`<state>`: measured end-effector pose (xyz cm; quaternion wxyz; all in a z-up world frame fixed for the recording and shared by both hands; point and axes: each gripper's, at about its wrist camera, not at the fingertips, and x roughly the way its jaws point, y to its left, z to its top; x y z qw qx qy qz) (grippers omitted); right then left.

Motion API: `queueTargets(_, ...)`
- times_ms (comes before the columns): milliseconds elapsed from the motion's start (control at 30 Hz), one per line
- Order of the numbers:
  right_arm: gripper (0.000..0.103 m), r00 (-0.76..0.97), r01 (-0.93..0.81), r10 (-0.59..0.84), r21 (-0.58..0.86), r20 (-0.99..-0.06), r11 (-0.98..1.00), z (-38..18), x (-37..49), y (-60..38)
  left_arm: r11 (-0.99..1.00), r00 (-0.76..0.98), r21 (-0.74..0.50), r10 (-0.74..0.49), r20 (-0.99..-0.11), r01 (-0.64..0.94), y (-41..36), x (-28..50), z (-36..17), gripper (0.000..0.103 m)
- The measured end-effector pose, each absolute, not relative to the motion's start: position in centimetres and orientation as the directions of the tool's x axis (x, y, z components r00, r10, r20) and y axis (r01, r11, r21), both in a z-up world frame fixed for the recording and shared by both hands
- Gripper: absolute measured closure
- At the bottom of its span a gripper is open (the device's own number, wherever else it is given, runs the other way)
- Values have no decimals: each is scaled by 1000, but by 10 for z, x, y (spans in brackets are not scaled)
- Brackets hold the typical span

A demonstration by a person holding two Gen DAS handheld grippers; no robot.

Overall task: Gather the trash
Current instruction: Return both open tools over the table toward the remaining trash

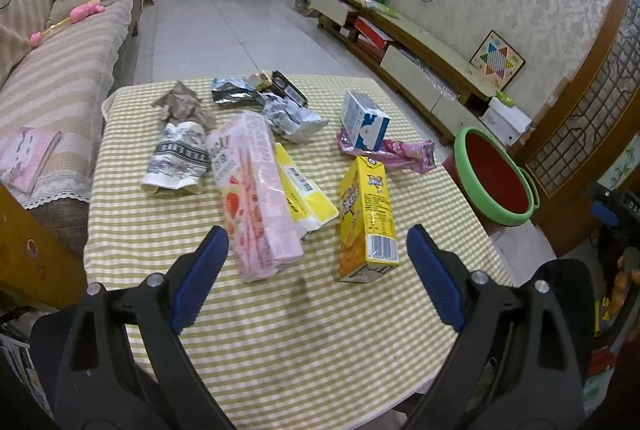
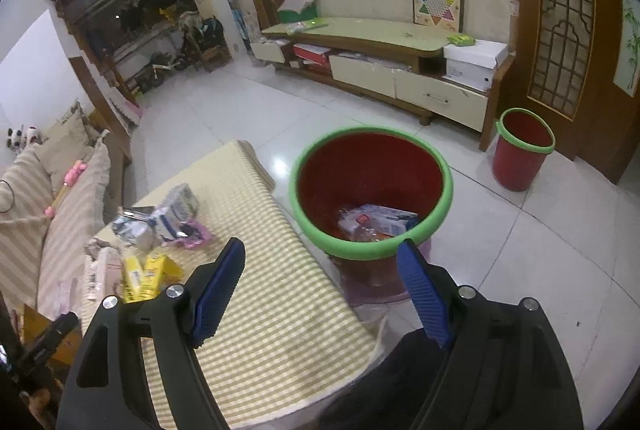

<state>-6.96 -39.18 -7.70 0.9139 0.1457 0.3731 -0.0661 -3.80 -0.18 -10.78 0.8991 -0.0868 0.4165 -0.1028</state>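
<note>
Trash lies on the checked table: a yellow drink carton, a pink snack box, a yellow wrapper, a printed paper bag, a blue-white carton on a pink wrapper, and silver foil bags. My left gripper hovers open just in front of the pink box and the yellow carton, holding nothing. My right gripper is open and empty near the red bin with a green rim, which holds some wrappers.
A striped sofa runs along the table's left side, with a pink book on it. A second red bin stands by the wooden door. A low TV cabinet lines the far wall across a tiled floor.
</note>
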Motion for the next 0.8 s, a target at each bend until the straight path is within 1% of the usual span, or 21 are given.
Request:
queueTargets(67, 27, 715, 222, -13, 209, -699, 952, -73, -71, -386, 962, 633, -251, -263, -728, 110, 2, -40, -108, 15)
queueTargets(167, 22, 711, 216, -5, 211, -703, 953, -71, -74, -380, 959, 627, -259, -274, -729, 117, 2, -44, -110, 15)
queueTargets(267, 22, 713, 187, 11, 205, -701, 961, -68, -75, -367, 955, 625, -265, -288, -726, 131, 0, -47, -112, 15)
queueTargets(367, 22, 715, 155, 31, 201, -698, 967, -66, -73, -351, 954, 627, -273, -288, -724, 123, 1, -46, -114, 10)
queueTargets(467, 22, 707, 98, 69, 194, -704, 976, -70, -61, -328, 959, 627, -268, -263, -733, 89, 6, -39, -121, 8)
queueTargets(567, 22, 671, 34, 101, 166, -735, 985, -86, -41, -297, 961, 602, -272, -244, -760, 46, 15, -34, -131, 8)
queueTargets(633, 22, 631, -9, 139, 172, -763, 985, -104, -24, -272, 957, 603, -289, -247, -758, 27, 22, -39, -133, 8)
queueTargets(800, 22, 548, -91, 219, 202, -807, 975, -137, 7, -221, 962, 601, -274, -219, -769, 0, 35, -51, -134, 8)
